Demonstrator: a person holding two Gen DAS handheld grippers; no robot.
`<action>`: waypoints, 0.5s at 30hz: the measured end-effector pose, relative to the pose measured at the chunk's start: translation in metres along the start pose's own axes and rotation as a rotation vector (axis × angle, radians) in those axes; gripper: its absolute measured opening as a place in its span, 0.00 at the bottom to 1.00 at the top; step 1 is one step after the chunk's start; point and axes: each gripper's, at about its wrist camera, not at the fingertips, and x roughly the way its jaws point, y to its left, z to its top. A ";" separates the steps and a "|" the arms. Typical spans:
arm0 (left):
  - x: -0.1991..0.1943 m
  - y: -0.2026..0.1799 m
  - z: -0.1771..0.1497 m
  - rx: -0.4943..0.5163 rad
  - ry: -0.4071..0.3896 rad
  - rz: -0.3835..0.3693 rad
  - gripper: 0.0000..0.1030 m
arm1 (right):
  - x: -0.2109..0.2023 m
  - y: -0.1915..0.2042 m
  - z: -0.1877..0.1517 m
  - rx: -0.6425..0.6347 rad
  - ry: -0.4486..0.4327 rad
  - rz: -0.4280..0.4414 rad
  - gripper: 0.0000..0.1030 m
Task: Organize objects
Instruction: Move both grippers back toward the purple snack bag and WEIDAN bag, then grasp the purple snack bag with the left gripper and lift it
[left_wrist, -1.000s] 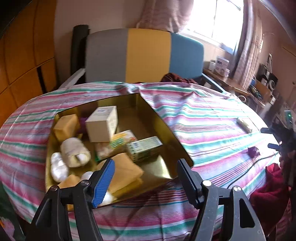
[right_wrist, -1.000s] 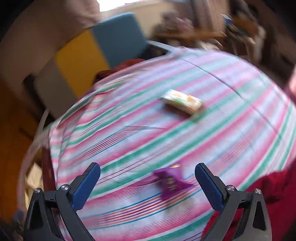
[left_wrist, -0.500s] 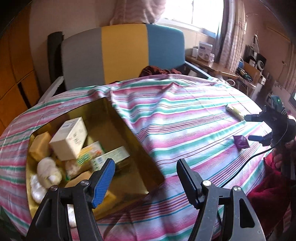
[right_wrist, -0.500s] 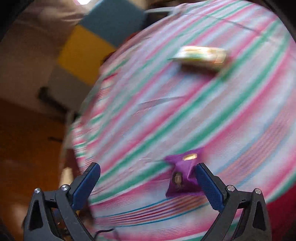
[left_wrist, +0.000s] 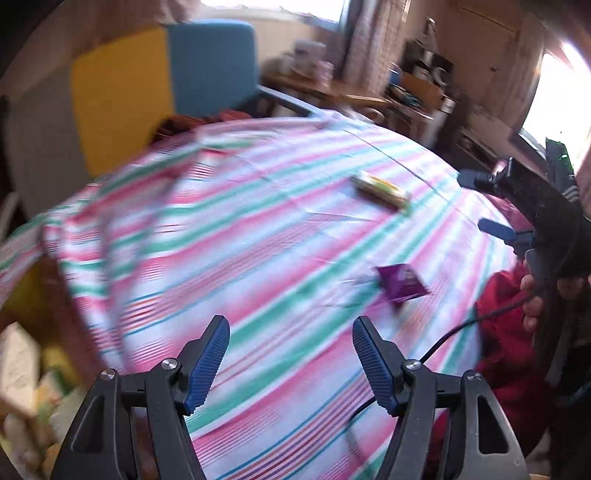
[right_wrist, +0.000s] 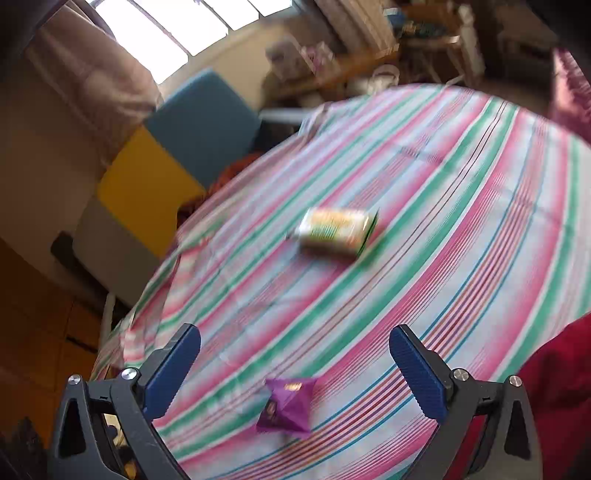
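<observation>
A small purple packet lies on the striped tablecloth near the right edge. Farther back lies a green-and-yellow box. My left gripper hangs open and empty over bare cloth, to the left of the packet. My right gripper is open too, its jaws wide, with the purple packet low between them and untouched. In the left wrist view the right gripper shows at the right edge, held by a hand. The gold tray's corner, with blurred items in it, sits at the lower left.
A grey, yellow and blue chair back stands behind the table. A red cloth lies at the table's right edge, with a black cable crossing it. Cluttered shelves fill the far side.
My left gripper has swung right, away from the gold tray and toward the purple packet and box. My right gripper shifted, so the packet now sits lower between its open jaws.
</observation>
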 end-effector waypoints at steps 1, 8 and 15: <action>0.008 -0.006 0.005 0.006 0.019 -0.035 0.67 | -0.005 0.002 0.001 -0.017 -0.029 -0.014 1.00; 0.068 -0.042 0.039 -0.038 0.180 -0.267 0.62 | -0.015 0.014 0.001 -0.051 -0.096 -0.026 1.00; 0.103 -0.081 0.051 -0.006 0.244 -0.307 0.62 | -0.016 0.010 0.001 -0.038 -0.084 -0.004 1.00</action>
